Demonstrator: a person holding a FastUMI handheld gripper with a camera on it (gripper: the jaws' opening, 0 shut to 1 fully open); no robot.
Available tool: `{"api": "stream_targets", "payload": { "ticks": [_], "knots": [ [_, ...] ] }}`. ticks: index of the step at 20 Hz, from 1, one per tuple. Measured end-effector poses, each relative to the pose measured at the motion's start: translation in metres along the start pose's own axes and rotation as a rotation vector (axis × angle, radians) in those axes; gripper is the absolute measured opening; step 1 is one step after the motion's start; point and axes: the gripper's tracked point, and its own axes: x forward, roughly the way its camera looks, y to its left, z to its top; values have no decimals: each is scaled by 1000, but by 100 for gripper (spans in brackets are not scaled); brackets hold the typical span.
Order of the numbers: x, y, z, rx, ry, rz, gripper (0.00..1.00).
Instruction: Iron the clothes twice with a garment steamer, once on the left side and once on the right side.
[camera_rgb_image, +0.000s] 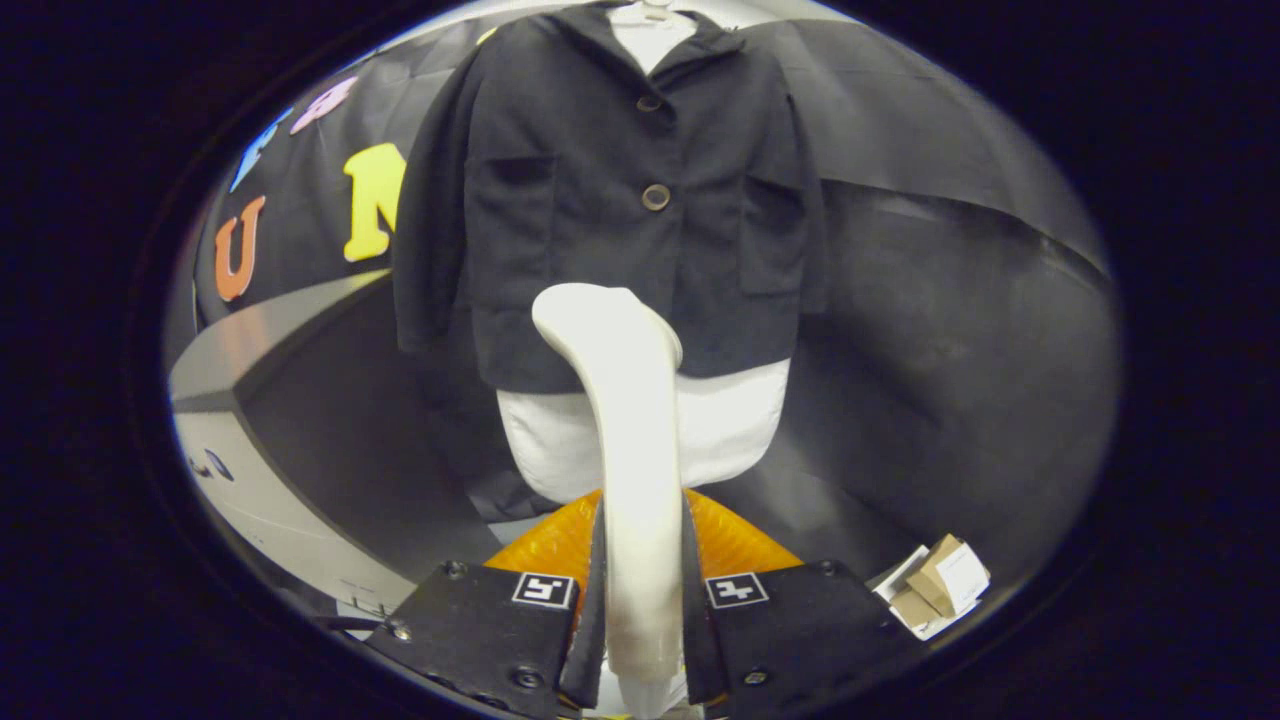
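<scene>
Between the gripper (643, 600) fingers sits the white plastic garment steamer (628, 440), handle clamped from both sides w/ jaws narrow, pressed onto it. Steamer stands upright, its curved head (600, 315) rising beyond the fingertips and overlapping the lower front of the dark navy short jacket (610, 190); can't tell if head touches the fabric or sits just in front. Jacket hangs straight ahead, buttoned w/ two brown round buttons (655, 197) down the centre, a patch pocket on each side of the front, sleeves hanging at both sides. Under the jacket hem a white garment or form (730, 420) shows, wider than the steamer handle and behind it. Below that, just ahead of the fingers and behind the handle, an orange ribbed rounded object (735, 545), partly hidden. Near the right finger, low down, a small pile of brown cardboard and white paper pieces (935, 585). Off to the left, well apart from the jacket, a pale grey table surface (270, 320) w/ a corner edge.
</scene>
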Motion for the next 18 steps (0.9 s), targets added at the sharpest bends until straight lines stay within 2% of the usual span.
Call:
{"api": "stream_targets", "payload": {
  "ticks": [5, 9, 12, 18],
  "knots": [
    [-46, -47, 98, 72, -167, -35, 35],
    [-63, -80, 205, 122, -333, -41, 35],
    [-68, -104, 285, 100, -469, -62, 35],
    [-54, -129, 372, 74, -601, -40, 35]
  ]
}}
